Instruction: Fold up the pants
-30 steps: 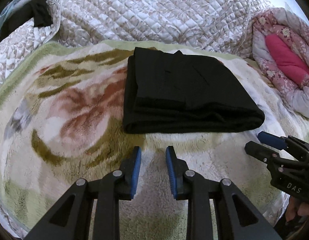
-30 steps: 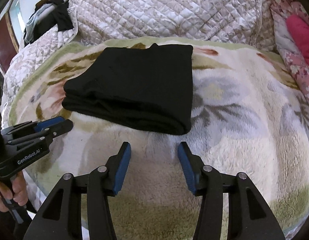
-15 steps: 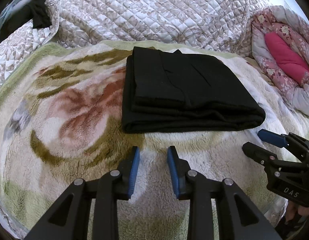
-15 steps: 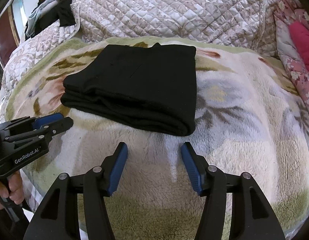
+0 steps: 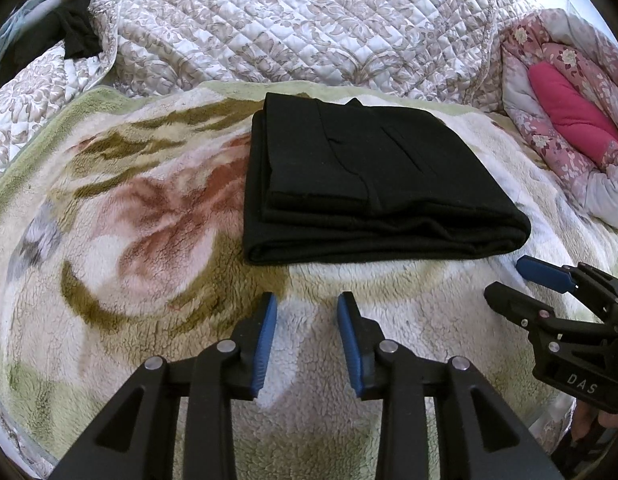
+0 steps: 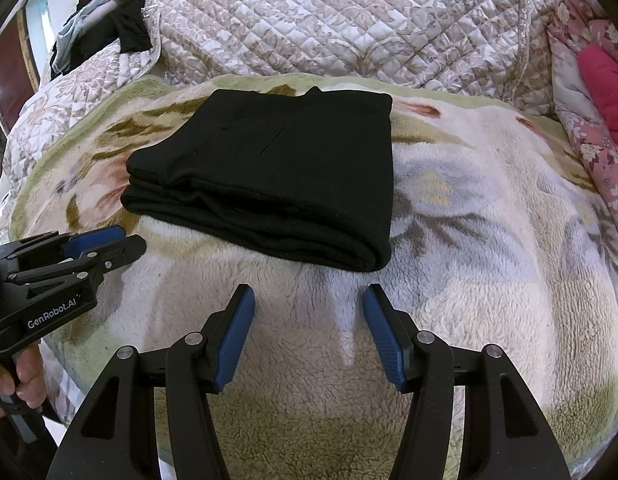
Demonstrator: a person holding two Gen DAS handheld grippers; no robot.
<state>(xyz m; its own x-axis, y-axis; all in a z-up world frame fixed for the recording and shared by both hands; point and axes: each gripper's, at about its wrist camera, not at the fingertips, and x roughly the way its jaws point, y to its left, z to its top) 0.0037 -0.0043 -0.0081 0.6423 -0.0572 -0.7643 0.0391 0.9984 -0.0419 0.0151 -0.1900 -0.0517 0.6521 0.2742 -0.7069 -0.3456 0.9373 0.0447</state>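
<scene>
Left wrist view: black pants [image 5: 373,184] lie folded into a neat, layered rectangle on a floral fleece blanket [image 5: 129,240] on the bed, just beyond both grippers. The left gripper [image 5: 307,312] is empty, its fingers opening; the right gripper [image 6: 309,304] gapes wide, empty. The folding looks finished.

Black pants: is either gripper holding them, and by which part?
Neither. The folded black pants lie free on the fleece blanket; left gripper, jaws opening, and right gripper are empty.
</scene>
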